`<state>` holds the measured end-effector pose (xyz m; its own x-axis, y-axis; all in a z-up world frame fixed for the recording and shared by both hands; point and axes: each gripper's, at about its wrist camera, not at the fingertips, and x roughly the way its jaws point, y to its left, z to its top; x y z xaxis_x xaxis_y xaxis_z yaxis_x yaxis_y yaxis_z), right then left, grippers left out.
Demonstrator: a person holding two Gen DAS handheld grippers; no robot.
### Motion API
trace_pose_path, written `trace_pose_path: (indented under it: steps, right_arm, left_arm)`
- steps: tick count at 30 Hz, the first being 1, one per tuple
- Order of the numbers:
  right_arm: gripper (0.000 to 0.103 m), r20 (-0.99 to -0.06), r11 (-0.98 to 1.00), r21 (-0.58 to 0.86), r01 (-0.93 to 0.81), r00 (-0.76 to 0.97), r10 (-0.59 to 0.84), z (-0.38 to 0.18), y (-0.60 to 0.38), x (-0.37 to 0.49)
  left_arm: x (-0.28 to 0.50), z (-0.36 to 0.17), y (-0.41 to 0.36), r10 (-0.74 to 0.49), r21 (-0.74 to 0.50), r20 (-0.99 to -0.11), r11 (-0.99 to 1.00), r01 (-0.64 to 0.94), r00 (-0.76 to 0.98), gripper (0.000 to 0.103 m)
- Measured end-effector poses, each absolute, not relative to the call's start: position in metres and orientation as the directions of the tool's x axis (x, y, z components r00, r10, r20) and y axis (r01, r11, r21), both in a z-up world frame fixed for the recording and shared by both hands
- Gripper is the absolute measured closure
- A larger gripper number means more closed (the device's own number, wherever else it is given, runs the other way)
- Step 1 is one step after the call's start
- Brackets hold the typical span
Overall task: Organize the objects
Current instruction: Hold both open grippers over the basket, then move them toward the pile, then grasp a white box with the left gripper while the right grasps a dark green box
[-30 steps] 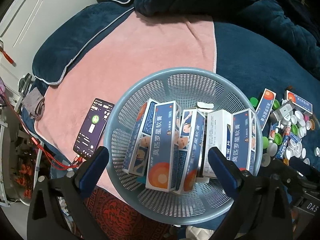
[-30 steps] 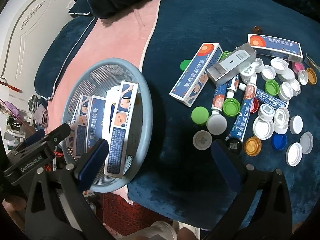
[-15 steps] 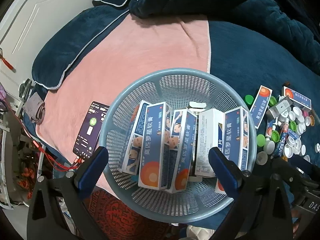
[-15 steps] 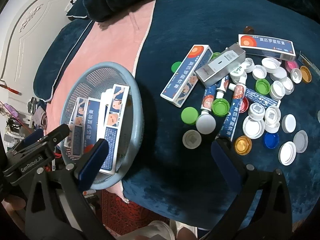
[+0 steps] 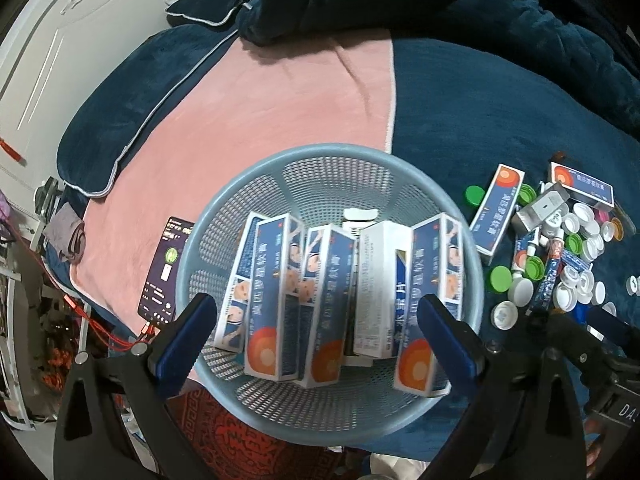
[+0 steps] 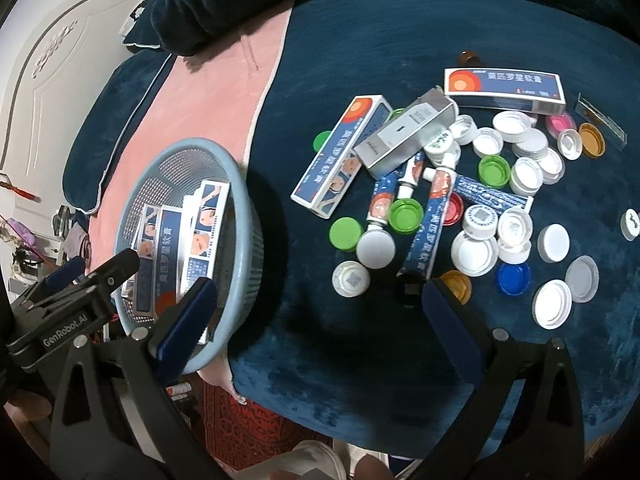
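The left claw [image 5: 316, 332] hangs over the round blue basket [image 5: 280, 160], its two fingers spread wide and holding nothing. Inside the basket several blue and orange boxes [image 5: 276, 296] stand on end, side by side, with one white box [image 5: 376, 288] between them; they fill the middle and the 6 o'clock part, while the far part toward 12 o'clock shows bare mesh. The basket sits near the bed's front edge, half on the pink blanket [image 5: 280, 100] and half on the dark blue cover [image 6: 360, 360]. A phone [image 5: 164, 272] lies on the blanket just beside the basket at 9 o'clock. The right claw [image 6: 316, 312] is also released and empty, above a bare strip of blue cover between the basket at 9 o'clock and the pile at 1 o'clock. In that pile, a blue box [image 6: 340, 160] lies flat with a silver box [image 6: 408, 136] resting over its end, another blue box [image 6: 504, 86] lies at the far side, and tubes [image 6: 430, 220] and many bottle caps [image 6: 476, 254] are crowded together, touching.
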<state>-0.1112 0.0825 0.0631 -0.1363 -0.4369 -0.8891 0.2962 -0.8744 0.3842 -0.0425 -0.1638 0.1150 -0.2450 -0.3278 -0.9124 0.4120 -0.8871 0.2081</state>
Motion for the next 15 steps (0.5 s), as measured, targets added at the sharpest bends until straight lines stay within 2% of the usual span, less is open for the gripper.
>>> trace_pose_path:
  steps: [15]
  right_arm:
    - [0.000, -0.887, -0.892, 0.390, 0.228, -0.167, -0.430, 0.063, 0.127, -0.120]
  left_arm:
    - [-0.066, 0.112, -0.120, -0.315, 0.220, -0.913, -0.915, 0.337, -0.259, 0.002]
